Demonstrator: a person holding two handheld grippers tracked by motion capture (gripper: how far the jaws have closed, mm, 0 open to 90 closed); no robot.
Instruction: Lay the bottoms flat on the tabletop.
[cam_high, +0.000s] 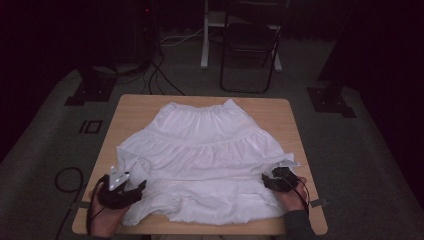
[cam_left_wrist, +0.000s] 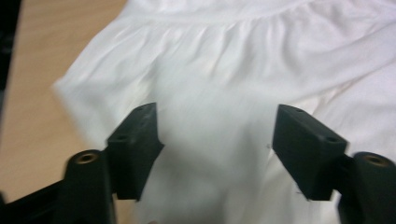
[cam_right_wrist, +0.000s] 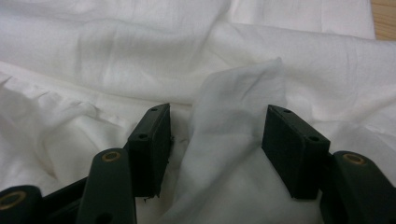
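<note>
- A light wooden tabletop (cam_high: 135, 107) with rounded corners is standing on a grey carpeted floor (cam_high: 360, 165).
- A dark folding chair (cam_high: 250, 45) is sitting beyond it, beside a white stand (cam_high: 206, 35).
- Black cables (cam_high: 160, 75) are trailing across the carpet.
- Black base plates (cam_high: 330, 100) are resting on the floor at either side.
- Dim light is leaving the far room in darkness.

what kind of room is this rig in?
Probably a lab or recording studio, not a home: one small wooden table on grey carpet, cables trailing across the floor, a folding chair, dark surroundings.
</note>
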